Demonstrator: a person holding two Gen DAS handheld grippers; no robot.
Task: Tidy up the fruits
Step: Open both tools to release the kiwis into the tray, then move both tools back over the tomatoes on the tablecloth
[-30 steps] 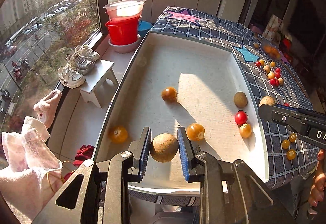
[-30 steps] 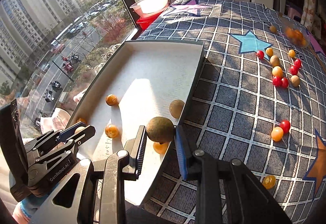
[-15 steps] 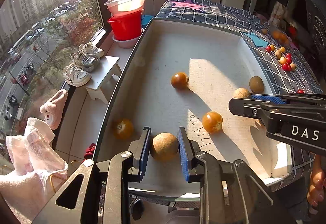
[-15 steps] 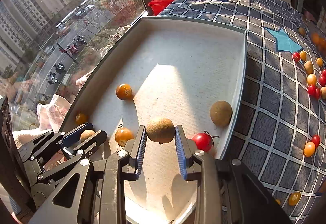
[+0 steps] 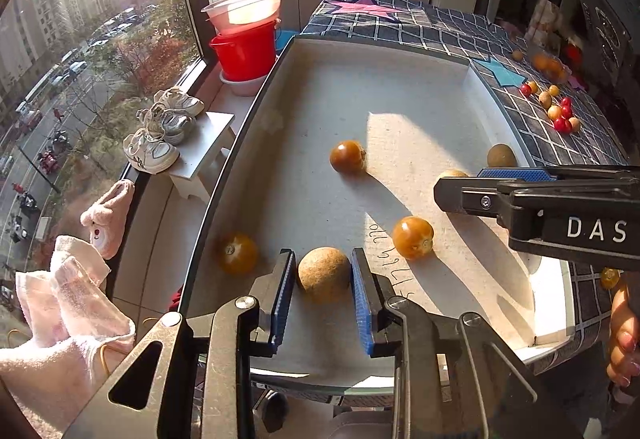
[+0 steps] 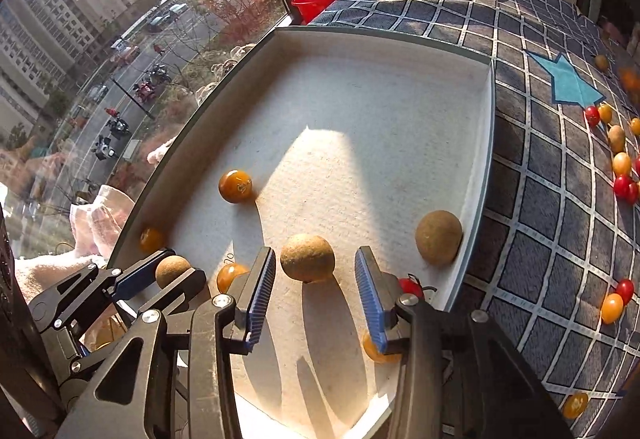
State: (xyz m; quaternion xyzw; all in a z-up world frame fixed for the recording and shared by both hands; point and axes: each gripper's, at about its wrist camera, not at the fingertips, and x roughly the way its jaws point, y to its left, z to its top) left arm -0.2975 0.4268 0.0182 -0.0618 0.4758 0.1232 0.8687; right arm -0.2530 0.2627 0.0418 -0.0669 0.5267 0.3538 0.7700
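Black gripper (image 5: 323,303), blue ribbed pads (image 5: 283,297), silver screws.

A high-rise flat's window-side room: at the left of the left wrist view, sneakers (image 5: 160,135) on a small white stool (image 5: 204,155), stacked plastic buckets (image 5: 244,51), pink socks (image 5: 72,295), with apartment towers (image 5: 48,35) and street outside.
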